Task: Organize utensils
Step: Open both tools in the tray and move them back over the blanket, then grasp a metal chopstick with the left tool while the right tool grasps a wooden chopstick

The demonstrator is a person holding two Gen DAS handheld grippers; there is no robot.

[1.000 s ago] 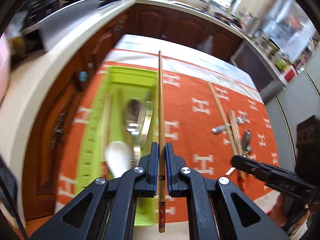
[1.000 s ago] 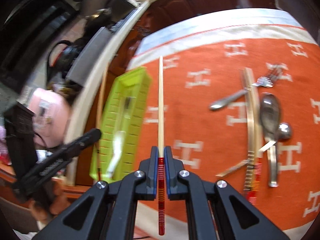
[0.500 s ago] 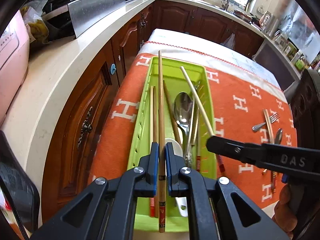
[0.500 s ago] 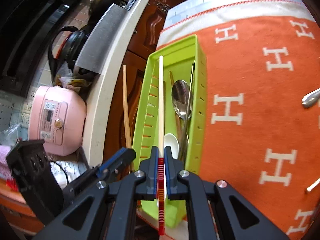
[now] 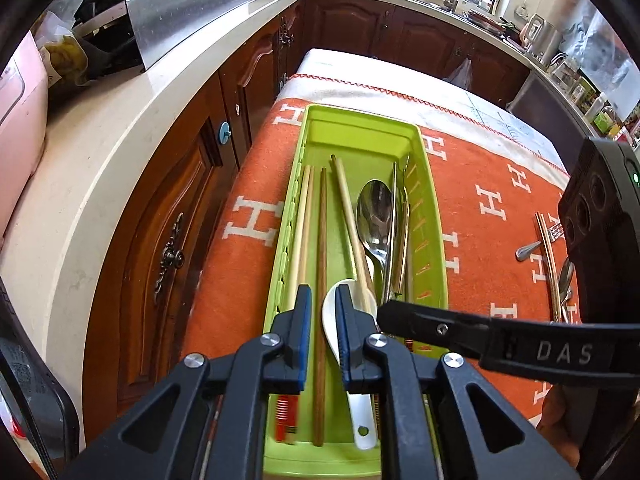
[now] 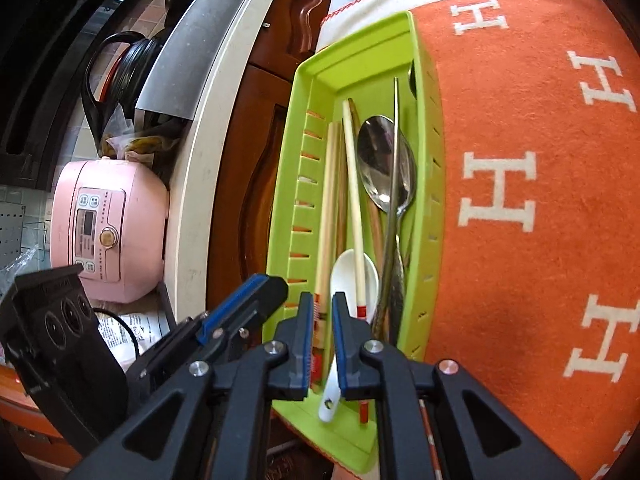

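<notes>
A green utensil tray (image 5: pixel 362 128) (image 6: pixel 352 48) lies on the orange cloth (image 5: pixel 496 208) (image 6: pixel 532 160). It holds several chopsticks (image 5: pixel 321 240) (image 6: pixel 352 184), a metal spoon (image 5: pixel 374 212) (image 6: pixel 384 160) and a white ceramic spoon (image 5: pixel 352 360) (image 6: pixel 354 276). My left gripper (image 5: pixel 323 312) is open and empty just above the tray's near end, over a dark chopstick. My right gripper (image 6: pixel 322 320) is open and empty above the same end; it also shows in the left wrist view (image 5: pixel 472 336). More chopsticks, a fork and a spoon (image 5: pixel 554 264) lie on the cloth to the right.
A white countertop (image 5: pixel 100 152) with a pink rice cooker (image 6: pixel 108 224) and a metal panel (image 5: pixel 188 16) runs along the left. Brown cabinets (image 5: pixel 168 240) stand between counter and table. The table's near edge is under the grippers.
Both grippers have opened and let go of their chopsticks, which now lie in the green tray. Both grippers have come closer over the tray's near end.
</notes>
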